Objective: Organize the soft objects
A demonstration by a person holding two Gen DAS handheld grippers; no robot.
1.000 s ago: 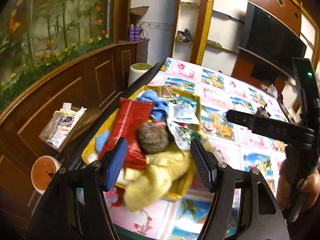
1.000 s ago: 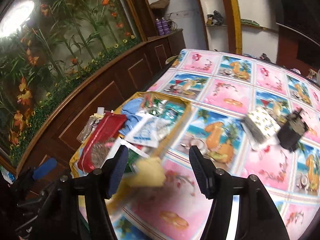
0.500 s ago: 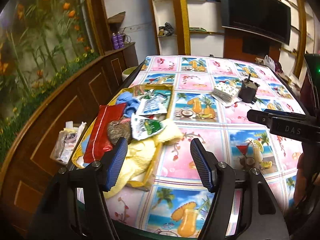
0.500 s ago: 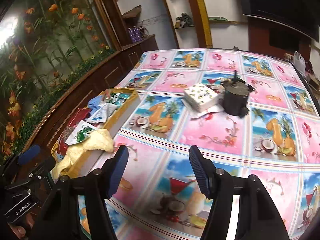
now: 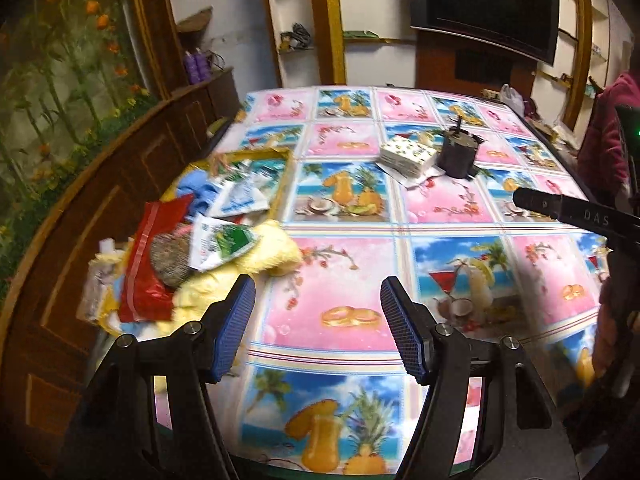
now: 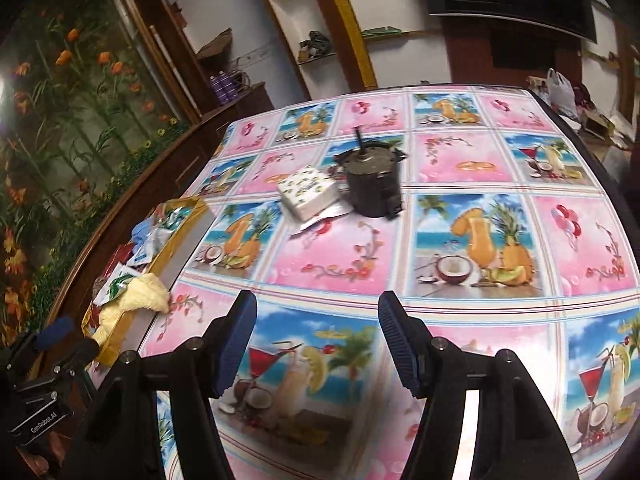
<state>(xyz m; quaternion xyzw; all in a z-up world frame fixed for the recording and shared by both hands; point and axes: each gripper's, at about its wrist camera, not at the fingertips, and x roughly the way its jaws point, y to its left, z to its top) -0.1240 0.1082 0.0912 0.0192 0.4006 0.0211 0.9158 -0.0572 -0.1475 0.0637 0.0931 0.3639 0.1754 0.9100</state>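
Observation:
A gold-rimmed box [image 5: 285,184] at the table's left edge holds a yellow fluffy cloth [image 5: 256,256], a red pouch [image 5: 150,252], a brown scrubber [image 5: 172,254], a blue cloth [image 5: 196,186] and white sachets [image 5: 240,200]. The cloth hangs over the box's near corner. The box also shows in the right wrist view [image 6: 182,228], with the yellow cloth [image 6: 140,296]. My left gripper [image 5: 318,324] is open and empty above the tablecloth, right of the box. My right gripper [image 6: 318,344] is open and empty over the table's near middle.
A patterned napkin pack [image 6: 308,194] and a dark pot [image 6: 372,184] with a stick stand mid-table; they also show in the left wrist view, the napkin pack [image 5: 408,156] and the pot [image 5: 458,152]. A wooden cabinet [image 5: 120,184] runs along the left. A person in red [image 5: 612,136] is at the far right.
Both grippers have pulled back and swung right, away from the box. The yellow cloth lies draped in the box. Both stay open and empty.

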